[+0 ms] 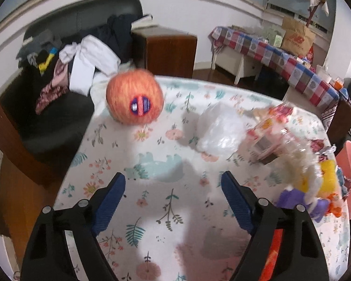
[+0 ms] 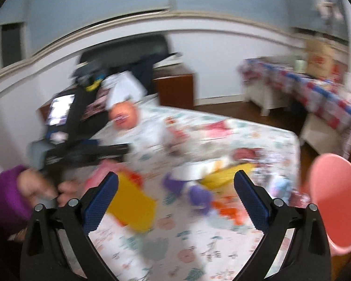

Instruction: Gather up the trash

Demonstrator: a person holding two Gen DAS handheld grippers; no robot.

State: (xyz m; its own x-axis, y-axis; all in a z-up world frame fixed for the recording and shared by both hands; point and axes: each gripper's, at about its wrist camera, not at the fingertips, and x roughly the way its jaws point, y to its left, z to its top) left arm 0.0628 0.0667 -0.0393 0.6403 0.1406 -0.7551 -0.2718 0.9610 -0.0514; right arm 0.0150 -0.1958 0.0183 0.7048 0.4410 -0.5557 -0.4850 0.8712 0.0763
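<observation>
Blue-padded fingers (image 1: 236,201) of the left gripper (image 1: 173,189) stand wide apart over the floral-clothed surface (image 1: 152,222), holding nothing. Ahead of them lies 1 crumpled white plastic bag (image 1: 218,131), a rounded, wrinkled, translucent lump with no clear long axis. Just to its right, 1 clear wrapper (image 1: 271,131) printed in pink and orange stretches from upper right toward the lower left, too blurred to read. Toward the surface's right edge sits a heap of litter: 1 yellow piece (image 1: 327,175), 1 purple scrap (image 1: 292,197) and orange bits (image 1: 334,208), with a pale ruffled strip across them. 1 apple (image 1: 134,96) with a blue sticker facing the camera rests near the far left corner, well apart from the bag.

From the right wrist view, heavily blurred, the right gripper (image 2: 175,196) likewise has its 2 fingers (image 2: 100,201) spread open and empty above 1 yellow wrapper (image 2: 131,203) lying flat, long axis slanting lower right. 1 pink bin (image 2: 334,201) stands beside the surface's right edge. 1 hand (image 2: 35,185) in a purple sleeve grips the other gripper's handle at left.
</observation>
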